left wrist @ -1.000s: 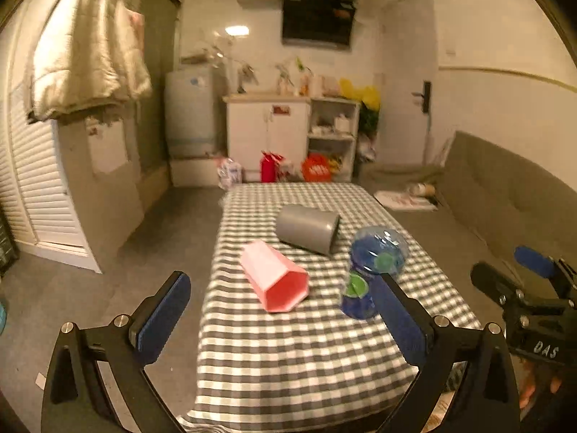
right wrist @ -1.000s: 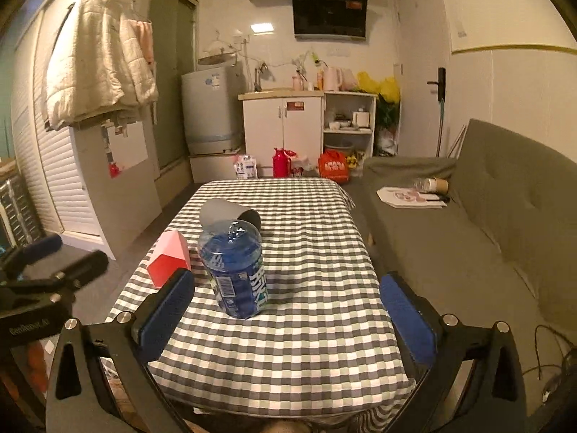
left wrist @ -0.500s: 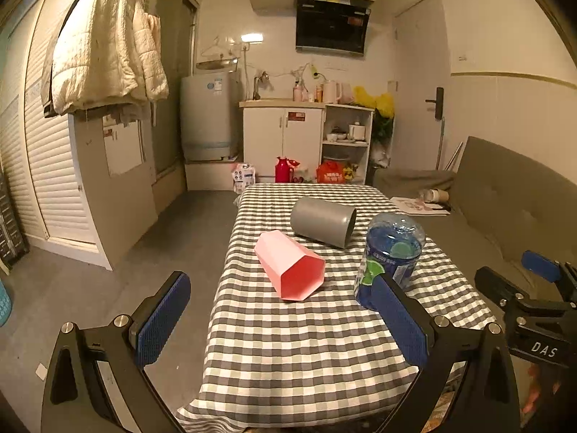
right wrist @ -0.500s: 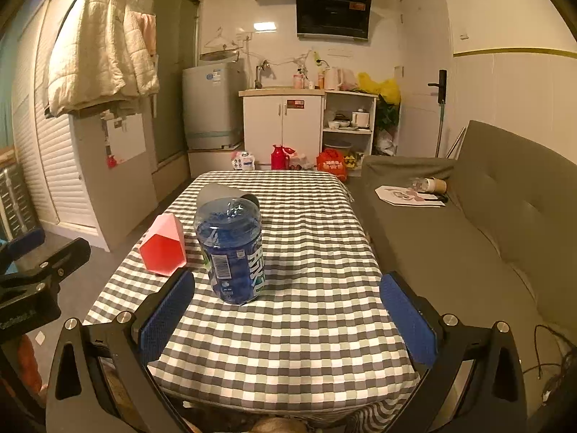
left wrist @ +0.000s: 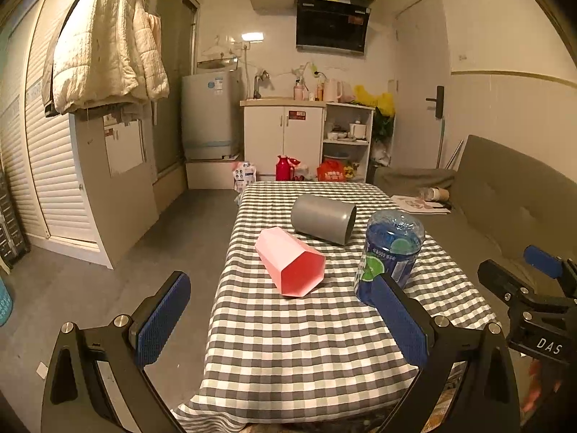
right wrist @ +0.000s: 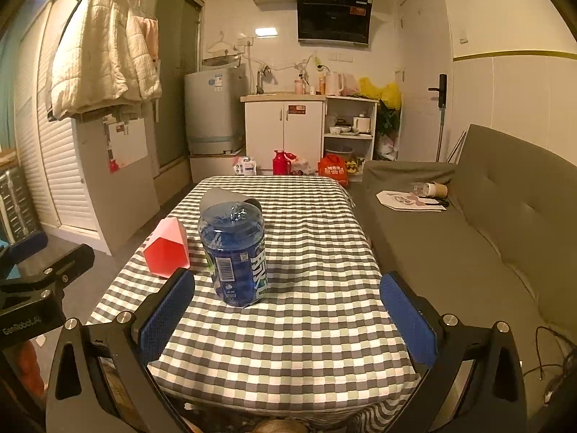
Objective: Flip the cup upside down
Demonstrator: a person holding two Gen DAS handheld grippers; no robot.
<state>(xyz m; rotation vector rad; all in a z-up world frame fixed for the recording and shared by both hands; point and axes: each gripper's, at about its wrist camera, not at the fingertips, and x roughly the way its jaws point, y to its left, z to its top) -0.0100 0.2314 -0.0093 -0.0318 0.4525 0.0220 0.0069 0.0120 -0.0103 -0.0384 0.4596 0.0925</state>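
The left gripper (left wrist: 281, 319) is hanging released above the near edge of the table, its two blue-padded fingers (left wrist: 164, 319) spread wide and gripping nothing. Between them the gingham tablecloth (left wrist: 306, 342) is showing, grey and white checks running away toward the kitchen end of the room. The right gripper (right wrist: 288, 319) is likewise standing open and empty, hovering over the same near edge, a little further toward the sofa side; from the left wrist view its black frame (left wrist: 533, 299) is showing at the right border.

Ahead of the left gripper, the pink hexagonal cup (left wrist: 290, 266) is lying on its side on the cloth, its open mouth facing the camera and slightly to the right. In the right wrist view the same cup (right wrist: 167, 252) is sitting to the left of the blue jar, near the table's left edge. Just behind the pink cup, apart from it, a grey cylindrical cup (left wrist: 322, 223) is also lying on its side, its open end turned toward the right. A blue transparent plastic jar (left wrist: 391, 252) is standing upright to the right of both cups, partly hidden behind the left gripper's right finger. From the right wrist camera the jar (right wrist: 234, 252) is sitting ahead and left of centre, covering most of the grey cup behind it.

A grey sofa (right wrist: 487, 223) is running along the right side of the table, with papers lying on its seat.
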